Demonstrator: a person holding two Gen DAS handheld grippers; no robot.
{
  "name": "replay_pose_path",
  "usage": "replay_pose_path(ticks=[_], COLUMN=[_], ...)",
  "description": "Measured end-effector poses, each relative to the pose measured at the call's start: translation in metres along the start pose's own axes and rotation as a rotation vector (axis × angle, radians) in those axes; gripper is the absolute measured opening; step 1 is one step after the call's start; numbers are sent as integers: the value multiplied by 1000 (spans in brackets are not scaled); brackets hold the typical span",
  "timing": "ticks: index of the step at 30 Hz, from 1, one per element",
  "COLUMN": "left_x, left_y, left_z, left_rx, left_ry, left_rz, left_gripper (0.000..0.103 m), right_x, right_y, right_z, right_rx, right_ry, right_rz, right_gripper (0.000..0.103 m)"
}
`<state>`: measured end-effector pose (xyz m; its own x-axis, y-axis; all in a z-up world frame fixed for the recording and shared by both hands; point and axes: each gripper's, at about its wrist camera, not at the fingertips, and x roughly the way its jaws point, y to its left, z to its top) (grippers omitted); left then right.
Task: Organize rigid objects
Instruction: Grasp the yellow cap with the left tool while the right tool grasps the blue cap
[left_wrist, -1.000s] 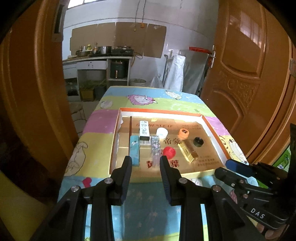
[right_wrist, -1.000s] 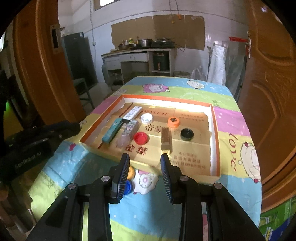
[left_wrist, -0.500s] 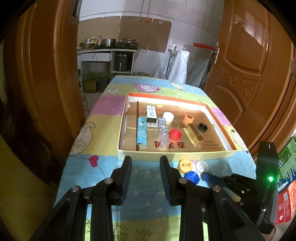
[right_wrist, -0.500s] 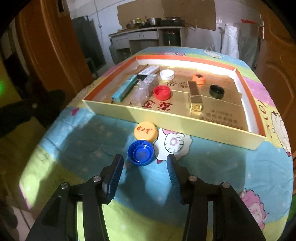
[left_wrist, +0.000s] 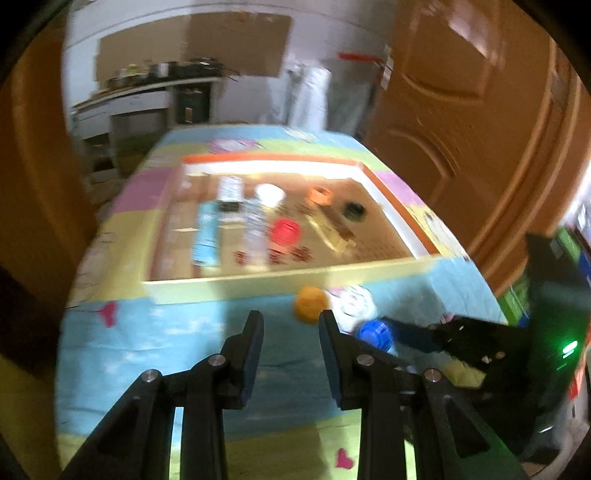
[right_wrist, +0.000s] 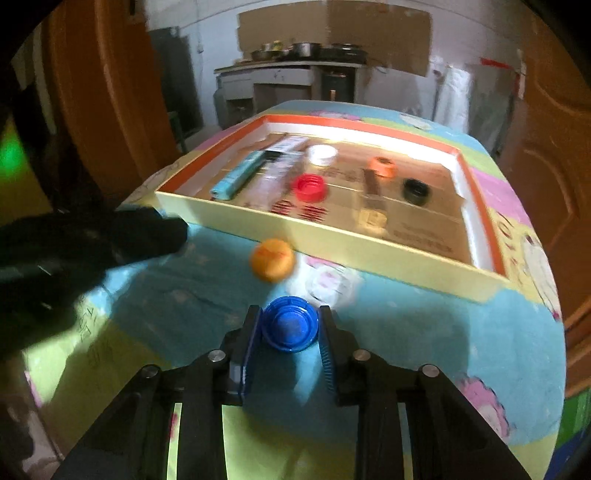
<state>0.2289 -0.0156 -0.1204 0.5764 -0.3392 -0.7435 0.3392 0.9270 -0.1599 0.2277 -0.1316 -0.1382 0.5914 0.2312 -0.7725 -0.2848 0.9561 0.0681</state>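
On the cartoon tablecloth, just in front of the tray, lies a blue bottle cap, open side up. My right gripper has a pad on each side of it, and its jaws are closing on it. A yellow-orange cap lies a little farther on, against the shallow cardboard tray. In the left wrist view the same yellow-orange cap sits just right of my left gripper, which hangs open over the cloth with nothing between its fingers. The blue cap shows to its right.
Inside the tray lie a red cap, a white cap, an orange cap, a black cap, a teal box, a clear bottle and a gold box. Wooden doors flank the table.
My right gripper sank to the cloth, opened wider, then closed around the blue cap. My left gripper dropped lower and nearer the table's front, and stayed empty.
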Motion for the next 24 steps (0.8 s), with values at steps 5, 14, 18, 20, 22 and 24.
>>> replay_pose_path(ticks=[5, 14, 18, 20, 22, 24], left_x=[33, 62, 65, 64, 62, 61], left_y=[-26, -30, -26, -23, -22, -22], left_z=[2, 9, 10, 9, 9, 8], left_rx=[76, 61, 23, 0, -13, -17], left_ry=[64, 114, 102, 93, 87, 85], left_rz=[20, 90, 80, 69, 62, 63], left_gripper=[31, 31, 31, 31, 31, 31], right_x=[-21, -33, -30, -30, -30, -30], right_y=[-37, -68, -71, -72, -73, -74], right_z=[-14, -24, -24, -24, -25, -26], right_rx=[108, 173, 185, 189, 191, 196], right_ry=[-9, -27, -28, -29, -28, -29], right_rz=[-12, -12, 2, 8, 12, 14], right_gripper=[31, 31, 31, 31, 31, 31])
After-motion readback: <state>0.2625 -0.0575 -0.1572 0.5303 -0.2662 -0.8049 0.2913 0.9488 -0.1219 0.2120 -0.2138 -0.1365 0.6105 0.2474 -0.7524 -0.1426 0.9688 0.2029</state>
